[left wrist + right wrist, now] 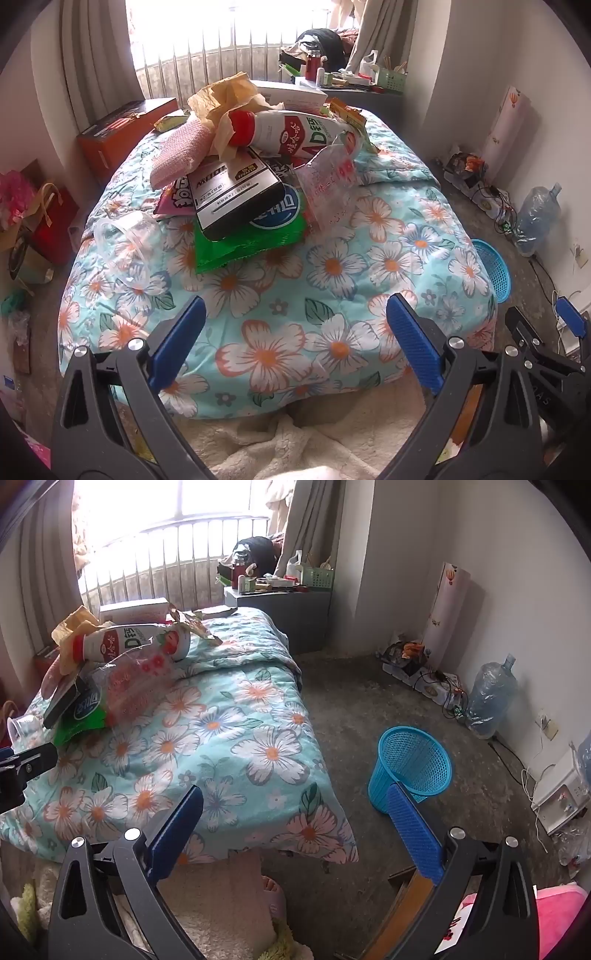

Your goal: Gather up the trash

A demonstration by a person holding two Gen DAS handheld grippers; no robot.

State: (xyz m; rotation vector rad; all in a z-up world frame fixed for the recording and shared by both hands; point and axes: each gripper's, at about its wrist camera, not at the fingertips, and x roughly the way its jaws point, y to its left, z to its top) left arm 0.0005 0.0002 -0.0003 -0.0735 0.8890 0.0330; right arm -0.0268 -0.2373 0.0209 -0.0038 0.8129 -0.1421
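Nearest the cameras, the left tongs [295, 332] stand wide apart with nothing between their blue pads, hanging over the near edge of a flowered quilt [332, 288] on the bed. The right tongs [295, 819] gape just as wide and empty, poised above the bed's right corner and the grey floor [351, 709].

On the floor just beside the bed stands a blue mesh wastebasket [412, 764], upright and apart from the quilt.

Farther up the quilt lies the trash in one heap: a clear plastic cup [125, 240] on its side at the left, a green wrapper [240, 243] under a black flat box [236, 195], a clear printed bag [328, 184] to the right, and a pink knitted piece [177, 155]. Atop the pile rests a white bottle with a red cap [291, 133] on its side, touching crumpled tan paper [221, 99].

Beyond it a white carton [291, 94] lies near the railing, and a cluttered nightstand [288, 609] stands by the curtain.
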